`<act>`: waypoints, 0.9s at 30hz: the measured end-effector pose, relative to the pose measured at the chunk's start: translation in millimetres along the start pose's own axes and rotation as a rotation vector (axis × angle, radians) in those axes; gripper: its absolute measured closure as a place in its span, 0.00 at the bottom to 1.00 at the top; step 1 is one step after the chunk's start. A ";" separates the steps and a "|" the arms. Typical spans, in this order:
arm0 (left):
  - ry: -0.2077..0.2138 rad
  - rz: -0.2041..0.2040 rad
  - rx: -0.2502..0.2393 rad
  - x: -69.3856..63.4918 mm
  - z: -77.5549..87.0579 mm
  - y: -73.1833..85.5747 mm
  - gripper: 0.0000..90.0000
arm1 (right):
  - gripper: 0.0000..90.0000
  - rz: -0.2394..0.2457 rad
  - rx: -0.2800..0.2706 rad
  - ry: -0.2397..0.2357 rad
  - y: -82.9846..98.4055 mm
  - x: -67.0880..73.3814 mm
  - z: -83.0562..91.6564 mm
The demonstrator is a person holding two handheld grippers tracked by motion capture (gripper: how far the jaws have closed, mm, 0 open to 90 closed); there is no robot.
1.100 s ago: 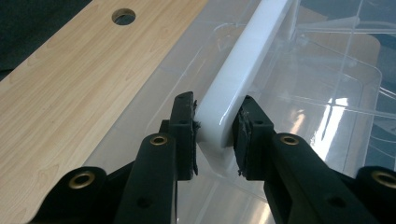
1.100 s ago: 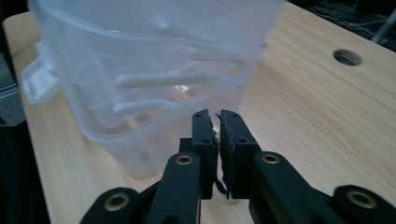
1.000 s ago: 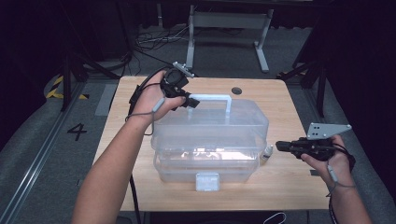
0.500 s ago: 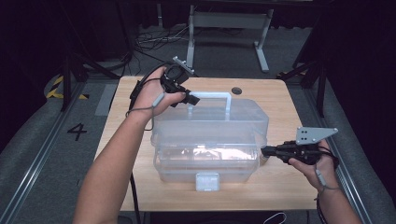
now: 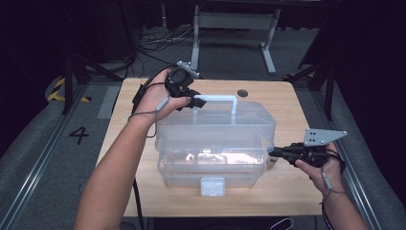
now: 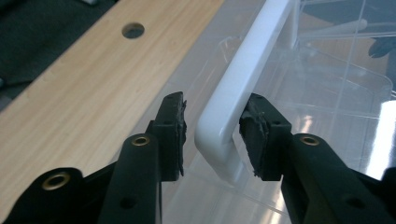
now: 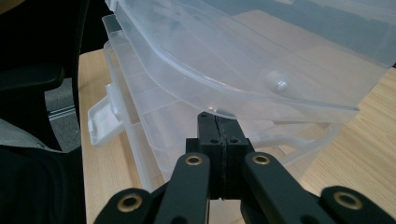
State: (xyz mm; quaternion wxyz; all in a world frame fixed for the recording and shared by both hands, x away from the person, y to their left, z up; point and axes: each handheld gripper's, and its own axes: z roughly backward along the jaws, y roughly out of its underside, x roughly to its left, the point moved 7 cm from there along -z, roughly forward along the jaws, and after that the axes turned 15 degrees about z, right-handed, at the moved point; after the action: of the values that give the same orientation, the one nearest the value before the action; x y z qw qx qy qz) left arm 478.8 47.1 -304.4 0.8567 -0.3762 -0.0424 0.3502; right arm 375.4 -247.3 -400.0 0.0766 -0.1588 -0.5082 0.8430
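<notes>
Since the earlier frame our right gripper (image 5: pixel 277 152) has come in from the table's right edge to the box (image 5: pixel 215 143); its jaws are clenched with nothing between them, tips against the box's right side under the raised lid (image 7: pixel 261 60). Our left gripper (image 6: pixel 212 135) has just been opening; its pads stand released on both sides of the white handle (image 6: pixel 243 79). We see the box in the middle of the table (image 5: pixel 119 124)

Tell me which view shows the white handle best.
The left gripper view: the handle runs up close between the open pads of the left hand-held gripper, untouched. The high view shows it small, atop the box. In the right gripper view I can't make it out.
</notes>
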 end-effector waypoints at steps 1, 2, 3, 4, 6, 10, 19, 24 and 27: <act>-0.002 -0.004 -0.011 -1.1 1.8 0.0 0.63 | 1.00 0.002 0.002 0.000 -0.1 -0.1 0.0; 0.001 -0.008 -0.022 -2.4 3.6 0.0 0.61 | 1.00 0.002 0.003 -0.002 -0.3 0.1 -0.2; 0.008 -0.002 -0.031 -4.0 5.4 0.3 0.60 | 1.00 0.005 0.006 0.000 -0.3 -0.2 -0.3; 0.011 0.001 -0.038 -4.9 7.2 0.5 0.60 | 1.00 0.005 0.007 0.000 -0.4 -0.4 -0.4; 0.004 -0.003 -0.051 -5.0 11.6 1.3 0.57 | 1.00 0.009 0.012 0.002 -1.1 -0.8 -0.8; -0.009 -0.007 -0.084 -3.4 19.8 2.0 0.54 | 1.00 0.014 0.014 0.002 -2.4 -1.5 -1.5; -0.016 0.033 -0.176 -1.8 54.9 11.4 0.54 | 1.00 0.018 -0.002 0.004 -5.6 -6.2 -2.9; 0.005 0.060 -0.201 -3.3 73.8 21.7 0.56 | 1.00 0.021 -0.017 0.012 -9.7 -10.4 -2.3; 0.006 0.066 -0.205 -3.9 80.4 26.5 0.58 | 1.00 0.020 -0.023 0.015 -11.7 -12.7 -2.0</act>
State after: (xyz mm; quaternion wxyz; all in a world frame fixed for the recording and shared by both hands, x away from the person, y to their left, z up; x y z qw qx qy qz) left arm 433.8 106.6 -264.2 0.8019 -0.4640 -0.0632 0.3709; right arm 387.7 -243.9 -388.1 0.0700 -0.1712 -0.5155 0.8367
